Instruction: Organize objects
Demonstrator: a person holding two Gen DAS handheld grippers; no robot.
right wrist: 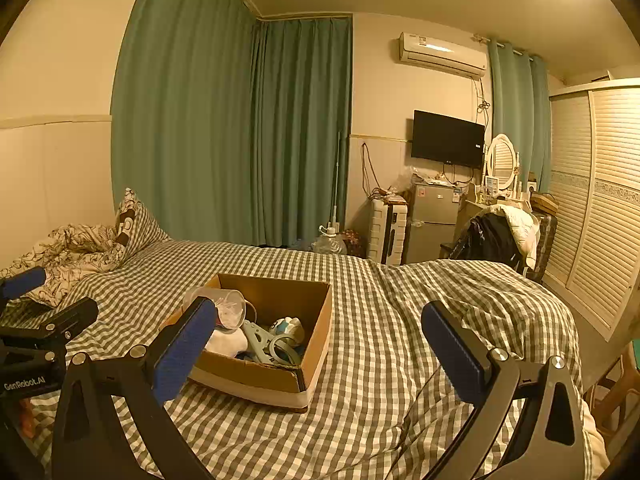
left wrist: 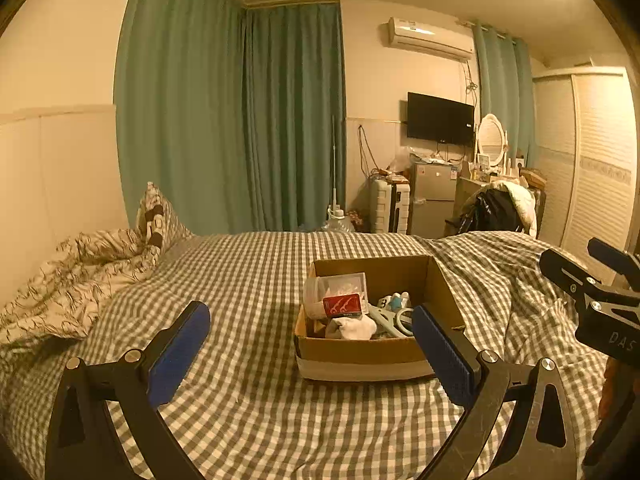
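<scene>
An open cardboard box (left wrist: 400, 276) sits on the checked bed cover (left wrist: 248, 280). It holds a clear plastic tub with a red label (left wrist: 342, 294), a white sock (left wrist: 352, 328), pale blue scissors (left wrist: 390, 320) and a small blue-and-white thing (left wrist: 396, 301). My left gripper (left wrist: 312, 320) is open and empty, just in front of the box. The box also shows in the right wrist view (right wrist: 288, 292), with the tub (right wrist: 224, 306) and scissors (right wrist: 264, 344). My right gripper (right wrist: 320, 332) is open and empty, to the right of the box.
A rumpled patterned quilt (left wrist: 68, 280) and pillow (left wrist: 160, 216) lie at the bed's left. Beyond the bed are green curtains (left wrist: 240, 120), a suitcase (left wrist: 388, 206), a small fridge (left wrist: 432, 196), a chair with clothes (left wrist: 500, 204) and a louvred wardrobe (left wrist: 592, 160).
</scene>
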